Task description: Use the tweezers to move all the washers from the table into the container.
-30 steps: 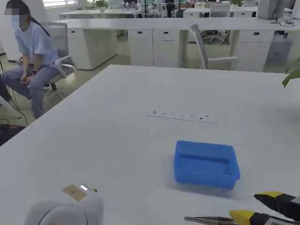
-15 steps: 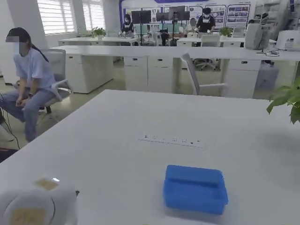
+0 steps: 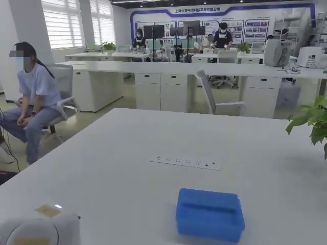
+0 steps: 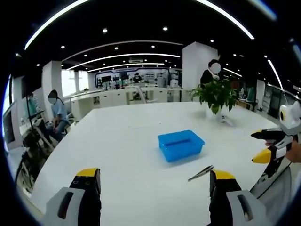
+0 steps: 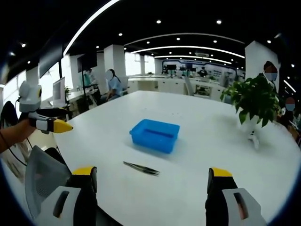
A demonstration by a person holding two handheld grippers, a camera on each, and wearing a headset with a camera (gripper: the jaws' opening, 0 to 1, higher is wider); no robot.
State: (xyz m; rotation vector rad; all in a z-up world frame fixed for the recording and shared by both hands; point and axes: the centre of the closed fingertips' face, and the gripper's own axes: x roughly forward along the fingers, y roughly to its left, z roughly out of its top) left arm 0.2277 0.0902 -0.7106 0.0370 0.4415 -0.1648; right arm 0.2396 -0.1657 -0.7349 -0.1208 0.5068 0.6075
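The tweezers (image 5: pixel 141 168) were laid flat on the table (image 5: pixel 202 127), between the blue container (image 5: pixel 154 134) and the table's near edge. Their long axis was set parallel to the container's long wall, and the pointed end could not be told. The left gripper (image 4: pixel 154 175) and the right gripper (image 5: pixel 151 172) were held spread wide.

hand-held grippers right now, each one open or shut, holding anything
Left hand-held gripper: open, holding nothing.
Right hand-held gripper: open, holding nothing; the tweezers lie ahead of it, not gripped.

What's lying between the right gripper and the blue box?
The tweezers, flat on the white table between the right gripper and the blue container, seen in the right gripper view.
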